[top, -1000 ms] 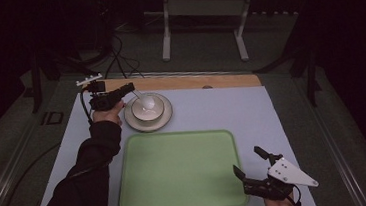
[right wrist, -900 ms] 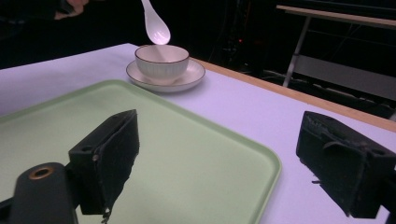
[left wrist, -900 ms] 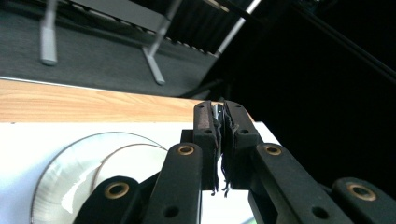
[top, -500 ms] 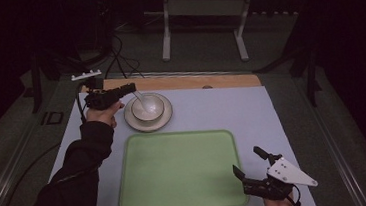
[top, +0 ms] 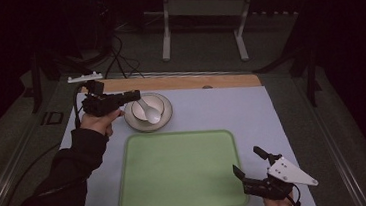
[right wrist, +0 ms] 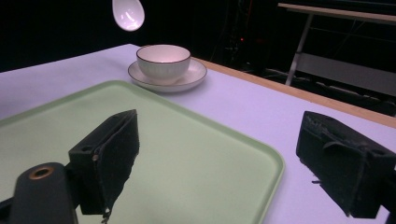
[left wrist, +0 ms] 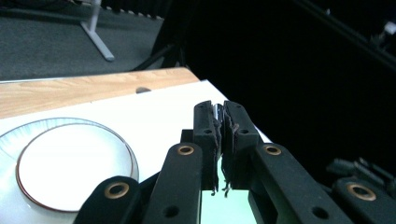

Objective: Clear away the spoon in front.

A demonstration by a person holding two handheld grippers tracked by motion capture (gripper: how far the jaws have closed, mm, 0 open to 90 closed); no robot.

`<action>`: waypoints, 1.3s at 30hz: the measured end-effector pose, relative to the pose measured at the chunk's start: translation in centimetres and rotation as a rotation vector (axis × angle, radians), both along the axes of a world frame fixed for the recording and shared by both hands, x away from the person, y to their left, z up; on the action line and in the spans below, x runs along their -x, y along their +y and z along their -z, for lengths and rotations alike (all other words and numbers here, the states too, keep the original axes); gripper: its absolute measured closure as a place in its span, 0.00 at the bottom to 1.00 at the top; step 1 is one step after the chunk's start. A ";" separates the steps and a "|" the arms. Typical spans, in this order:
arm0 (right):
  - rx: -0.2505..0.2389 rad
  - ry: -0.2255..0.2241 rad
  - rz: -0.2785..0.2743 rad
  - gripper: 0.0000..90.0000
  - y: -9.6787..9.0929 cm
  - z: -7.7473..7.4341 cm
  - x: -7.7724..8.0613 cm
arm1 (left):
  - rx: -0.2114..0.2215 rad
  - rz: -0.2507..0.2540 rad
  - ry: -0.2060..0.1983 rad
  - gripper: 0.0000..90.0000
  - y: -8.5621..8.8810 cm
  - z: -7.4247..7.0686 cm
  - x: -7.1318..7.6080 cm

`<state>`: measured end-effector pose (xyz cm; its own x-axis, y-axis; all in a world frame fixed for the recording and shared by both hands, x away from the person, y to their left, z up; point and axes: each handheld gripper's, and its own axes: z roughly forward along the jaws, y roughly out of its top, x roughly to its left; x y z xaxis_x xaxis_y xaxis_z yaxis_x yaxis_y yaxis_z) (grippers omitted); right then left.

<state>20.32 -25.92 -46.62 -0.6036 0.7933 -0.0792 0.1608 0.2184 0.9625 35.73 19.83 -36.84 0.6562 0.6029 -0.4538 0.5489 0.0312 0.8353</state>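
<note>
Dark room; left tongs pinch white spoon above bowl.

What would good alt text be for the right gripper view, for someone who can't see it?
A white spoon hangs in the air above a white bowl that sits on a saucer at the far side of a pale table. Nearer, the right gripper has its black jaws wide apart over the corner of a green tray.

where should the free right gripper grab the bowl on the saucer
Probably by the bowl's rim: one jaw inside, one outside, coming from above on its near, tray-facing side. The bowl stands upright and open on the saucer, its round wall too wide to span, and the spoon hangs above it.
</note>
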 end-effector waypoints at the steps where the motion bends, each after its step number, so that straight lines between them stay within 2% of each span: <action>1: 0.002 -0.002 0.001 0.14 0.0 0.0 0.0 | -0.011 0.009 -0.001 0.94 -0.1 0.0 0.2; 3: 0.002 -0.003 0.002 0.14 0.0 0.0 0.0 | -0.022 0.021 0.003 0.94 -0.1 0.1 0.4; 7: 0.003 -0.002 0.002 0.14 0.0 0.0 0.0 | -0.061 0.081 0.015 0.94 -0.4 0.3 1.5; 9: 0.005 -0.003 0.003 0.14 0.0 0.0 0.0 | -0.069 0.085 0.012 0.94 -0.4 0.3 1.7; 10: 0.004 -0.003 0.003 0.14 0.0 0.0 0.0 | -0.077 0.113 0.017 0.94 -0.5 0.4 2.1; 13: 0.003 -0.003 0.004 0.14 0.0 0.0 0.0 | -0.096 0.134 0.019 0.94 -0.6 0.6 2.5; 18: 0.003 -0.005 0.004 0.14 0.0 -0.1 0.1 | -0.133 0.204 0.027 0.94 -1.1 1.1 3.5; 20: 0.004 -0.007 0.004 0.14 0.0 -0.1 0.1 | -0.147 0.210 0.022 0.94 -1.2 1.2 3.7; 23: 0.004 -0.007 0.003 0.14 0.0 -0.1 0.1 | -0.168 0.259 0.033 0.94 -1.5 1.8 4.2; 25: 0.005 -0.005 0.003 0.14 0.0 -0.1 0.1 | -0.173 0.267 0.033 0.94 -1.5 2.0 4.3; 26: 0.006 -0.006 0.002 0.14 0.0 -0.1 0.1 | -0.181 0.272 0.038 0.94 -1.6 2.2 4.4; 31: 0.004 -0.007 0.002 0.14 0.0 -0.1 0.1 | -0.214 0.364 0.087 0.94 -1.9 3.9 4.9; 32: 0.006 -0.007 0.001 0.14 0.0 -0.1 0.1 | -0.214 0.364 0.087 0.94 -1.9 3.9 4.9; 34: 0.005 -0.004 0.001 0.14 0.1 0.0 0.1 | -0.242 0.407 0.111 0.94 -2.2 4.7 5.1; 36: 0.005 -0.004 0.000 0.14 0.1 0.0 0.1 | -0.253 0.416 0.114 0.94 -2.3 5.0 5.2; 39: 0.003 -0.003 -0.002 0.14 0.1 0.0 0.1 | -0.278 0.477 0.163 0.94 -2.6 6.1 5.4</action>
